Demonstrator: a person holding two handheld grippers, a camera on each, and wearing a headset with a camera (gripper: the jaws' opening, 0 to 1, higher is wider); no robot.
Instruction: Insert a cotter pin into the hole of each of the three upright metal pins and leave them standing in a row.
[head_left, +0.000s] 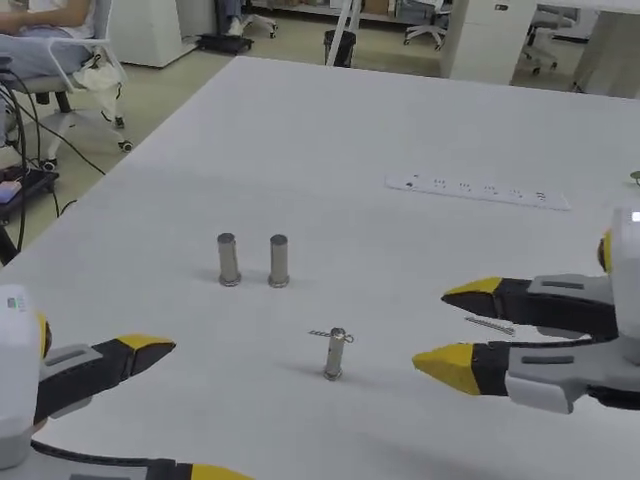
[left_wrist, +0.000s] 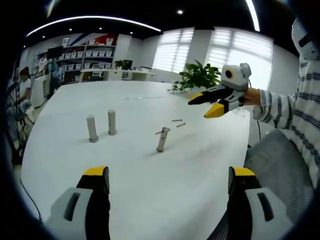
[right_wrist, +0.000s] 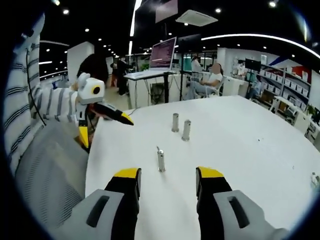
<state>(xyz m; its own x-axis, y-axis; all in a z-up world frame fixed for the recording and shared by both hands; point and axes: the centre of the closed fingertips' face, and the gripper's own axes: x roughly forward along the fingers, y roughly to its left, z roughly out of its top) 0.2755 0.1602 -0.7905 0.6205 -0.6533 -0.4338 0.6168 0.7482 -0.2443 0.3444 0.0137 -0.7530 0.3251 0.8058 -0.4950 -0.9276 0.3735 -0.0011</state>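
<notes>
White table (head_left: 330, 130) carries the work, with a strip (head_left: 478, 190) lying toward its far side. Two bare pins (head_left: 229, 259) are seen upright side by side, and a third pin (head_left: 335, 353) stands nearer, apart from them, with a cotter (head_left: 328, 335) through its top. Loose cotters (head_left: 490, 324) lie flat on the table by the right gripper (head_left: 432, 326), whose jaws are spread and hold nothing. The left gripper (head_left: 188, 410) is likewise spread wide and empty, low at the near edge. Several slips can be expected. The loose cotters are thin and flat against the surface, so they may be pushed along rather than pinched, or gripped crooked and jammed at the hole. Each bare pin rests on a narrow base and could be tipped if a cotter is pressed in sideways while the pin is not steadied. The fitted cotter juts out and could be snagged by a passing jaw. The third pin must be brought into line, and could be toppled then.
</notes>
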